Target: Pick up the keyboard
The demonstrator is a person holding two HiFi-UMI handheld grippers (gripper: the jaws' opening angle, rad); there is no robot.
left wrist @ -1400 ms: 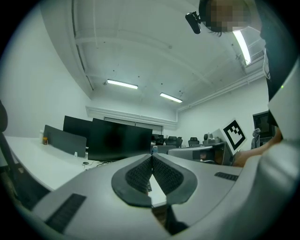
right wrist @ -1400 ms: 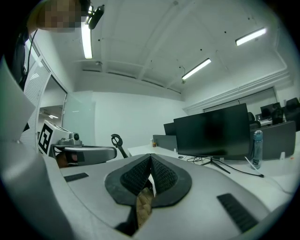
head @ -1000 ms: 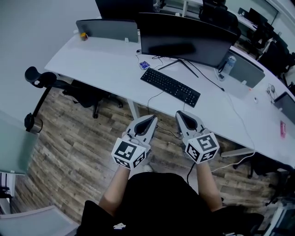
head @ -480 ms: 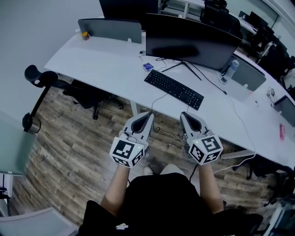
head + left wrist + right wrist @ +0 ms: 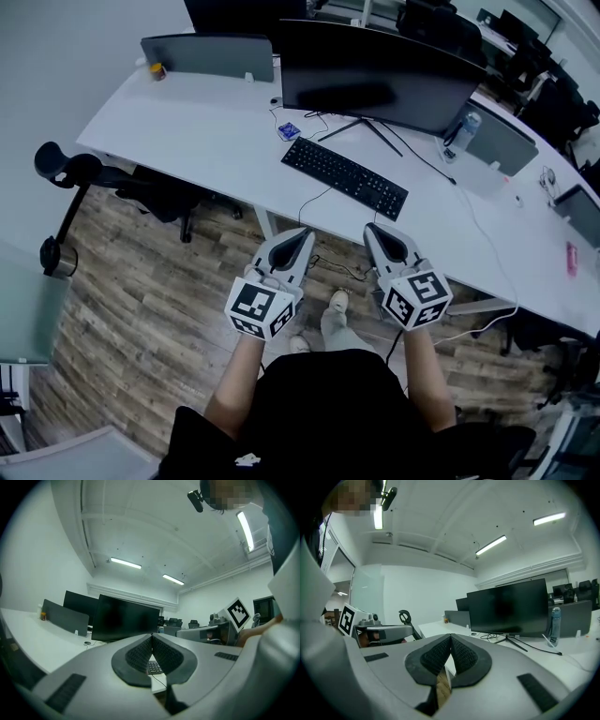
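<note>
We stand short of the white desk (image 5: 206, 131), with the keyboard (image 5: 344, 176) lying on it ahead of both grippers.
Its long axis runs slantwise along the desk's near edge, far-left to near-right in the head view. Our right gripper (image 5: 373, 230) is nearer, by its right end; the left gripper (image 5: 304, 234) is short of its middle. Both point forward, roughly level, jaws pressed together on nothing.

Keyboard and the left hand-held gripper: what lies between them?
Head view: a strip of bare white desk and a thin black cable crossing it, nothing else between keyboard and left hand-held gripper.
</note>
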